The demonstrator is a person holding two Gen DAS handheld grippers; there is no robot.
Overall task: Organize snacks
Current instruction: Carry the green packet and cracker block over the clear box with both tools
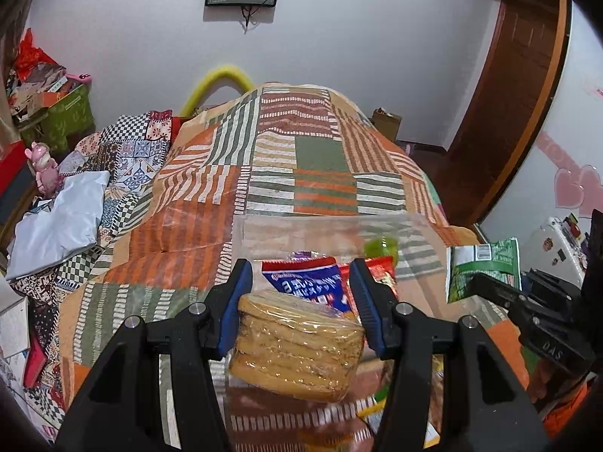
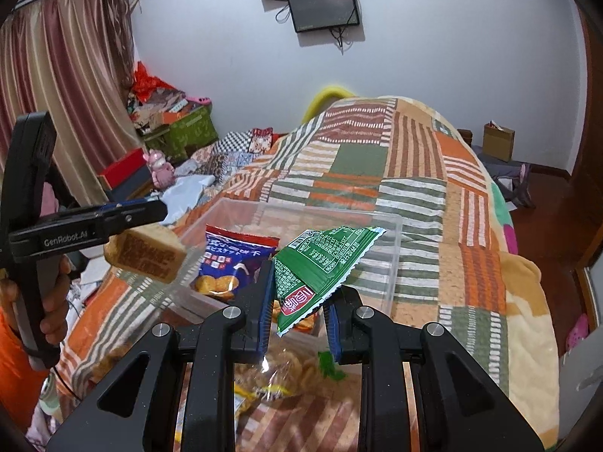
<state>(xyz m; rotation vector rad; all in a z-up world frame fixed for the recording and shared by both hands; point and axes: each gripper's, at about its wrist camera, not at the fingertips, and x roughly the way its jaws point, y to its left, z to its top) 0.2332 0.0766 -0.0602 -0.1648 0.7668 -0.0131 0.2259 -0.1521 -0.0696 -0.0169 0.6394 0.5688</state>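
Left wrist view: one biscuit stack [image 1: 299, 346], one green packet [image 1: 484, 269], one bin [image 1: 410, 222].

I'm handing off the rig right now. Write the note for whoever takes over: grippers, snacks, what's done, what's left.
Left gripper: shut on the wrapped biscuit stack, held in the air near the clear bin.
Right gripper: shut on the green snack packet, also over the bin.
Done: the blue biscuit bag lies in the bin.
Left: lower both held snacks into the bin and let go. More packets lie on the patchwork blanket under the right gripper; bin those next.
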